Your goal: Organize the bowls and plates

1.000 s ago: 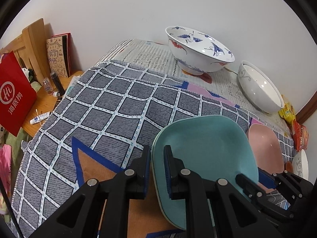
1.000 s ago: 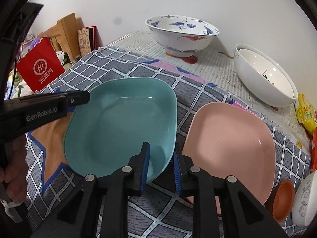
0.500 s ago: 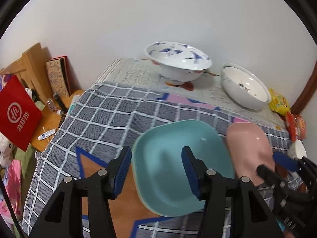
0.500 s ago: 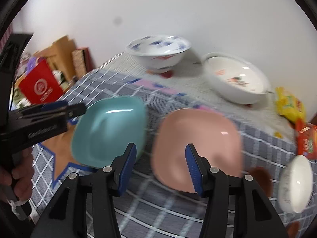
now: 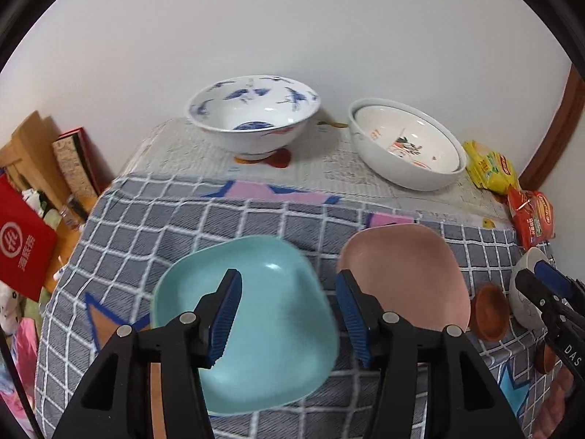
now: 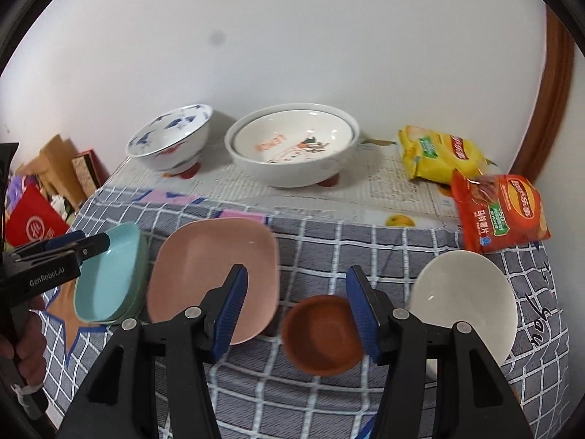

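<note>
Desk (image 5: 226, 216) under a grey checked cloth (image 5: 153, 226), newspaper sheet (image 5: 329, 168) at the back by the white wall. Back row on the newspaper: blue-patterned white bowl (image 5: 252, 117) on the left, and just beside it a pair of nested white bowls (image 5: 406, 146) with an orange print inside. Front row on the cloth: teal square plate (image 5: 256, 314) on the left, looks like a stack of two in the right wrist view, with a pink square plate (image 5: 406, 274) just right of it, edges close, contact unclear. Right of pink: small brown dish (image 6: 321, 336), then plain white bowl (image 6: 464, 292) near the desk's right edge. Yellow snack packet (image 6: 438, 153) and orange snack packet (image 6: 501, 212) sit at the back right. Red paper bag (image 5: 22, 248) and books (image 5: 76, 168) sit off the desk's left side.

Left gripper (image 5: 289, 314) hangs above the teal plate, jaws about half apart, nothing between the pads, touching nothing. Right gripper (image 6: 296, 307) is above the gap between the pink plate and brown dish, jaws roughly half apart and opening, nothing gripped; its right pad overlaps the brown dish in view only. A hand (image 6: 29, 344) holding the left gripper shows at the left edge of the right wrist view.
</note>
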`<state>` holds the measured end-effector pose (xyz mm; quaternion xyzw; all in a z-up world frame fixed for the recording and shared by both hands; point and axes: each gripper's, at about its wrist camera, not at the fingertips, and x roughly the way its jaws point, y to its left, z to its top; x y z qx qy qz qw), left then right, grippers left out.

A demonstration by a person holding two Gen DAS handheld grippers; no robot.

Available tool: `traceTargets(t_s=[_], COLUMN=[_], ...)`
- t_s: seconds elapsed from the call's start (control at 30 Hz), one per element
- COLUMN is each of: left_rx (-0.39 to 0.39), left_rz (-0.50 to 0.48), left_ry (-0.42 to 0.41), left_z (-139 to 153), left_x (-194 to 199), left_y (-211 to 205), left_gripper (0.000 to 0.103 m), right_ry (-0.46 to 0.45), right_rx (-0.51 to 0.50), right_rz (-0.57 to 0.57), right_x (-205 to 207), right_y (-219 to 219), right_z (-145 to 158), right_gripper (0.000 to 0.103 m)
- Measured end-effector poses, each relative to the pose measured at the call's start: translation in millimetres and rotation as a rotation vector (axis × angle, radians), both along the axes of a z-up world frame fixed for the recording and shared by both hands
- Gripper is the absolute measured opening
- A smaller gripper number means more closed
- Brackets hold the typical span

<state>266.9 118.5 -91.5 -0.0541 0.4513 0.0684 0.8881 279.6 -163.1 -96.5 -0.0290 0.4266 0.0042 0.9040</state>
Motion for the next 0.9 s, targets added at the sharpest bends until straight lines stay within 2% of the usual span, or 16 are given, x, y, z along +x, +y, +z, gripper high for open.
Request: traceTargets(t_s=[0.2, 0.37, 0.47, 0.6, 0.67, 0.8, 0.9], left_rx=[0.033, 0.039, 0.009, 0.021, 0.025, 0.025, 0.028], left_rz=[-0.053, -0.081, -0.105, -0.113, -0.119, -0.121, -0.129], left_ry=[0.032, 0.061, 0.068, 0.09, 0.096, 0.118, 0.131], left_z=[-11, -24, -32, -42, -46, -52, -58], left_x=[28, 48, 56, 66, 71, 78, 82], left_y=[-28, -39, -42, -46, -47, -46, -47], left_gripper=[0.057, 0.057, 0.057, 0.057, 0.055, 0.047, 0.039], right_ry=[0.03, 0.077, 0.087, 0.108, 0.12, 0.135, 0.144], right_rx=[0.004, 0.0, -0.01, -0.022, -0.024, -0.026, -0.02], right_rz=[0.05, 0.111, 0.136, 0.153, 0.16, 0.16, 0.161], right_x=[13, 29, 38, 48, 53, 60, 63], right_y=[0, 14, 21, 23, 24, 23, 22], right_z=[-17, -39, -48, -57, -62, -70, -74], right_gripper=[0.055, 0.055, 0.054, 0.051, 0.048, 0.044, 0.037])
